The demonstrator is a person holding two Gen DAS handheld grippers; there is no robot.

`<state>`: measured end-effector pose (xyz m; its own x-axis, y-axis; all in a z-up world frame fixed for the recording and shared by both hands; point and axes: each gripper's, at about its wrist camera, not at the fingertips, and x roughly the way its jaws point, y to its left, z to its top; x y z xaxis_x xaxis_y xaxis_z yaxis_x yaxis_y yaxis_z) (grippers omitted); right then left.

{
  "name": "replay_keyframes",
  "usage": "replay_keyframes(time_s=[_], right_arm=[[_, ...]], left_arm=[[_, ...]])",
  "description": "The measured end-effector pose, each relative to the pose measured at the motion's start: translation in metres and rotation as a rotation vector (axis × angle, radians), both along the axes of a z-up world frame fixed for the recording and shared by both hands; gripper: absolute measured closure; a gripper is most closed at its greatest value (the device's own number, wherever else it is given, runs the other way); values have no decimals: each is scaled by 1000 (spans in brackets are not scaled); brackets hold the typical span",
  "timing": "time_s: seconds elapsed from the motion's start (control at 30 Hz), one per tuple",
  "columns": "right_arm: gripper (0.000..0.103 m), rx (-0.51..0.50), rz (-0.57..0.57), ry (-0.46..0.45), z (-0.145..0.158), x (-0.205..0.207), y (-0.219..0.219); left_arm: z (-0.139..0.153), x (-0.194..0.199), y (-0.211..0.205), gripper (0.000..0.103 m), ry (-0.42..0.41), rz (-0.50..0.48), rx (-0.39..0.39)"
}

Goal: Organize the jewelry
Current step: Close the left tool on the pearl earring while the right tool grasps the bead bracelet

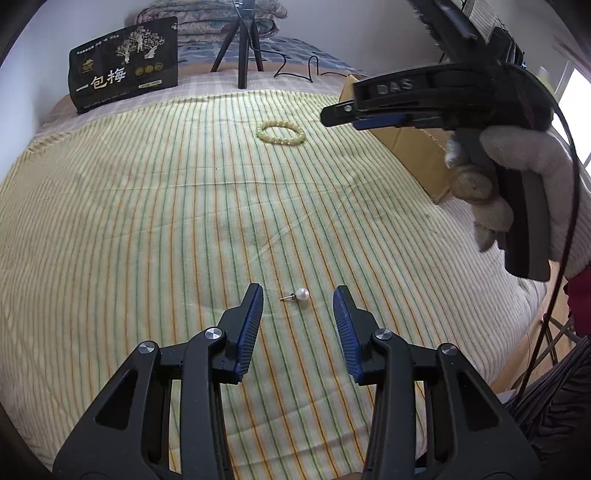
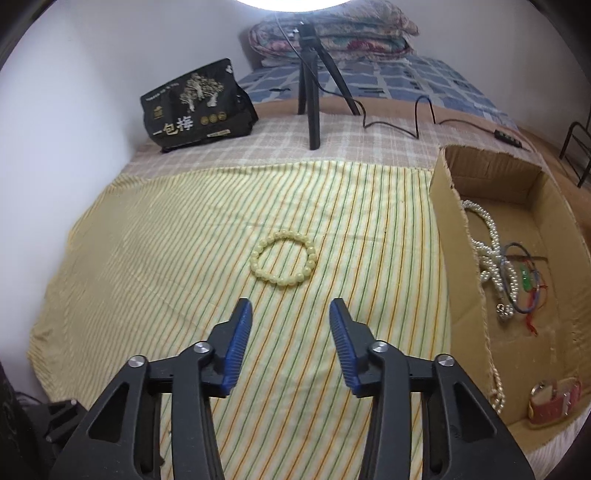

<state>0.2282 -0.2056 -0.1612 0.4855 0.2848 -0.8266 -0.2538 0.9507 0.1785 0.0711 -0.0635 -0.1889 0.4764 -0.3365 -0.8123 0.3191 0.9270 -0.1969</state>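
A pearl stud earring lies on the striped cloth, between the tips of my open left gripper. A pale yellow bead bracelet lies farther back; in the right wrist view the bracelet sits just ahead of my open, empty right gripper. A cardboard box at the right holds a pearl necklace, thin cord bracelets and a red-strap watch. The right gripper also shows from the side in the left wrist view.
A black snack bag stands at the back left by the wall. A small black tripod with a cable stands behind the cloth. Folded quilts lie at the far end.
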Motion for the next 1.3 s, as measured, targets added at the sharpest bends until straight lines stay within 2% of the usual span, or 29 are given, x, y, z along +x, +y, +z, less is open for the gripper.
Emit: replay_keyframes(time_s=[0.07, 0.17, 0.47, 0.53, 0.7, 0.9, 1.07, 1.17, 1.23, 1.3], right_arm=[[64, 3, -4, -1, -2, 5, 0], [65, -1, -4, -4, -5, 11, 3], [72, -25, -19, 13, -21, 33, 19], [74, -44, -39, 28, -29, 41, 21], [75, -84, -57, 40, -42, 51, 21], [76, -120, -44, 17, -47, 52, 26], [77, -139, -26, 12, -47, 54, 30], [85, -152, -9, 8, -48, 55, 33], [94, -156, -7, 9, -48, 56, 34], [96, -147, -4, 12, -48, 56, 34]], left_arm=[[-2, 1, -4, 63, 4, -9, -1], [-6, 3, -7, 69, 22, -17, -17], [-12, 7, -12, 70, 29, -13, -15], [-16, 9, -11, 76, 37, -1, -12], [-20, 13, -9, 77, 43, 12, -21], [-26, 16, -5, 91, 39, 42, -25], [-26, 18, -6, 93, 32, 44, -19], [-26, 20, -6, 94, 28, 43, -17], [-24, 17, -7, 95, 27, 45, -15], [-23, 14, -7, 95, 24, 46, -15]])
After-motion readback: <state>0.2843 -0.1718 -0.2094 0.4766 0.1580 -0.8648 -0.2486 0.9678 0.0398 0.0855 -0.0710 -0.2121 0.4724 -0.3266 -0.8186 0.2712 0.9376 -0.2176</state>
